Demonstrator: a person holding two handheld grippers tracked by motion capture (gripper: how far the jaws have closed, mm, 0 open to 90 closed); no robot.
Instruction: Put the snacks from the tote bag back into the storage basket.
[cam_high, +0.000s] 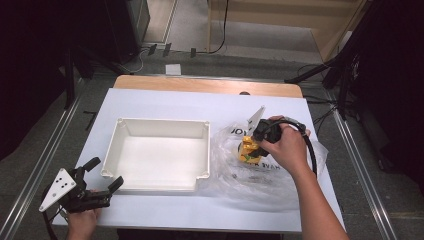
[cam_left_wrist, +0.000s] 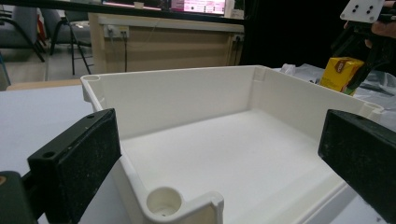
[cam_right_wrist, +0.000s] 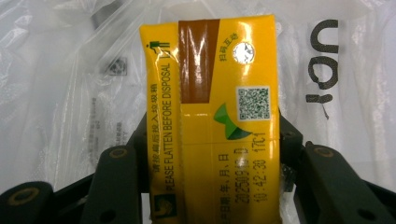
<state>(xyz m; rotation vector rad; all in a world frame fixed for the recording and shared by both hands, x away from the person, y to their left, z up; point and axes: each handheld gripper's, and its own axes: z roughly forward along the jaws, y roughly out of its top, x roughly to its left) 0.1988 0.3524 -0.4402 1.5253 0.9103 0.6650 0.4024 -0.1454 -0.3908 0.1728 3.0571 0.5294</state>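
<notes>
White tabletop: one tray (cam_high: 156, 152), one carton (cam_right_wrist: 212, 116) clamped by right fingers (cam_right_wrist: 289, 140); left fingers (cam_left_wrist: 74, 163) spread.

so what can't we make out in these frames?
- Yellow drink carton: lower end cut off by the right gripper view's bottom edge; in the high view the hand covers most of it.
- Clear plastic bag: small print blurred, and its contents can't be told.
- White plastic tray: near wall cut off in the left gripper view.
</notes>
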